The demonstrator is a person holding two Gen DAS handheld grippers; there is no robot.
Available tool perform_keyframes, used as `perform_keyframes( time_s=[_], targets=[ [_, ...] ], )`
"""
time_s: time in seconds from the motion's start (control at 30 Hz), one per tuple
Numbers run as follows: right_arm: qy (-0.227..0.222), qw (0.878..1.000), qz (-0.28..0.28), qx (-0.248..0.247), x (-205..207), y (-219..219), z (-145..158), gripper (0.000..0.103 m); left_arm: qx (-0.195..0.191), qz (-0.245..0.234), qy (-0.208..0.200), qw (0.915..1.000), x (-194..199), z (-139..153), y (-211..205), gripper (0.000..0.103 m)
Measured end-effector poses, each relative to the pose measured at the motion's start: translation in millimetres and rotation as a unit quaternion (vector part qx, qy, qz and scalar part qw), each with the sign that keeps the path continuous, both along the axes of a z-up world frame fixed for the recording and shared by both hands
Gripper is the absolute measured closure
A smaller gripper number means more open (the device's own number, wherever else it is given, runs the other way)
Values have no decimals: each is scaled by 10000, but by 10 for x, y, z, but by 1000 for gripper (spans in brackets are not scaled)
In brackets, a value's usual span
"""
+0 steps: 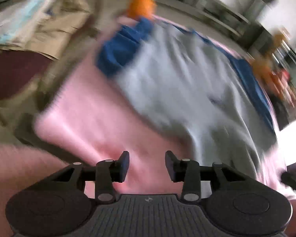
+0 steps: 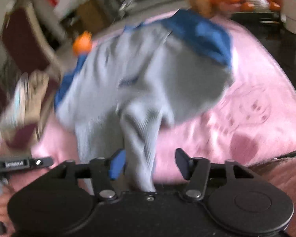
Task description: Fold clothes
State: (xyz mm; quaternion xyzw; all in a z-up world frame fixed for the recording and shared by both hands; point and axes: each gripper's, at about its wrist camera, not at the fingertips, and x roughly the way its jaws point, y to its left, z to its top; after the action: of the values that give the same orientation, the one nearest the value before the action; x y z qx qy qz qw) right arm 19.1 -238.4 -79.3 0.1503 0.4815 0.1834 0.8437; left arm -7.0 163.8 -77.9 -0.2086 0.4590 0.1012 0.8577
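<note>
Both views blurred. Grey garment (image 1: 179,90) w/ blue sleeves lies crumpled on pink sheet (image 1: 92,106), filling centre to right of left wrist view; one blue sleeve (image 1: 120,47) bunched at upper centre-left, just below an orange ball (image 1: 141,7). Left gripper (image 1: 147,165) at bottom centre: jaws partly apart, nothing btwn them, only pink sheet behind the gap. Garment edge is just right of its right finger, not touching as far as I can tell.

Right wrist view: garment (image 2: 140,79) centre frame, a ribbed grey fold running down to bottom centre into right gripper (image 2: 151,164). Jaws partly apart; fold sits btwn them, against the left blue pad (image 2: 117,165), clear gap to the right pad. Not pinched. Folded clothes pile (image 2: 23,102) at left edge.
</note>
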Motion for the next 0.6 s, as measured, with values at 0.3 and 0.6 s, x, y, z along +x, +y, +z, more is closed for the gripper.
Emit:
perform_keyframes(
  time_s=[0.3,0.6],
  targets=[
    [354,9726,-1799,1427,945,-809,49,46,-826,1362,473,9861,793,-237,606,59],
    [1058,9656,-2175,953,1373,-790,-701,47,-1097,1499,167,9825,731,-585,628,56]
  ],
)
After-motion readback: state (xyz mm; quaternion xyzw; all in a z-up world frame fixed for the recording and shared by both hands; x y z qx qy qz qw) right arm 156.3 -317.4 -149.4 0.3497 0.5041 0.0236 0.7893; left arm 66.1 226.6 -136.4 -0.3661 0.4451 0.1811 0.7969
